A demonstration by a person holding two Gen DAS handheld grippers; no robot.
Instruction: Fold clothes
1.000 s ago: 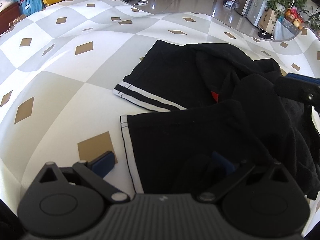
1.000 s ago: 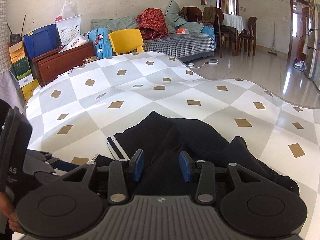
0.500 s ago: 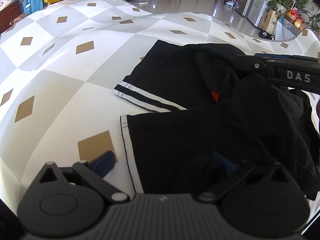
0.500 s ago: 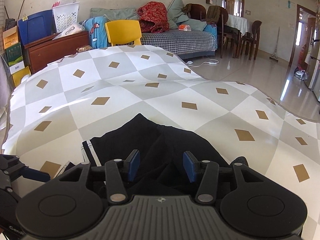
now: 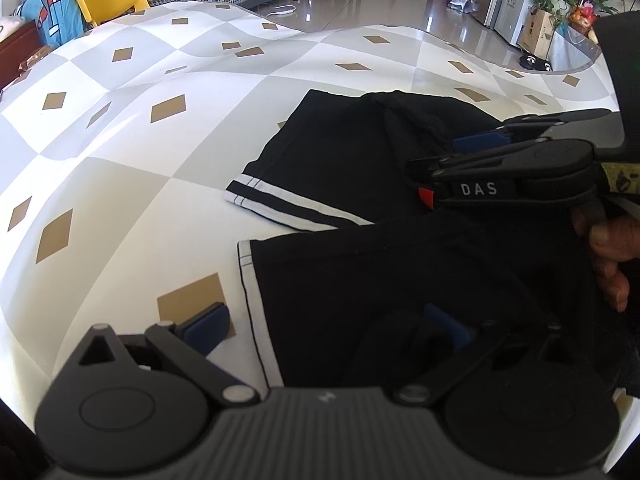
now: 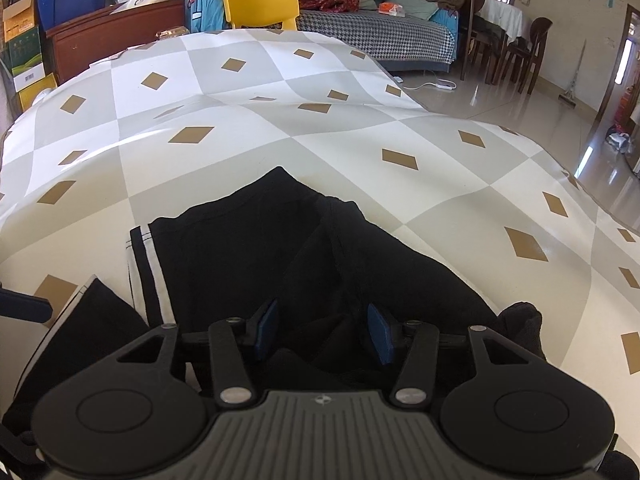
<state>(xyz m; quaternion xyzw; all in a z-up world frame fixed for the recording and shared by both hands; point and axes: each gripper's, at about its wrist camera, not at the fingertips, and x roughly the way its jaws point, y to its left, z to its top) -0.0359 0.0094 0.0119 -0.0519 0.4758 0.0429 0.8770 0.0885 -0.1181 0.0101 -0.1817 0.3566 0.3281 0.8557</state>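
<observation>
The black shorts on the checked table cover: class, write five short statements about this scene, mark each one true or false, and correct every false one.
1. The black shorts have white stripes along the leg hems. True.
2. The left gripper has its jaws clamped tight together. False: they stand wide apart, one pad on the table cover, one over black cloth.
3. A yellow chair stands beyond the table. True.
4. The shorts lie neatly folded into a square. False: they lie spread out and rumpled.
5. The right gripper hangs over bare table cover. False: it is over black cloth, jaws closing.
</observation>
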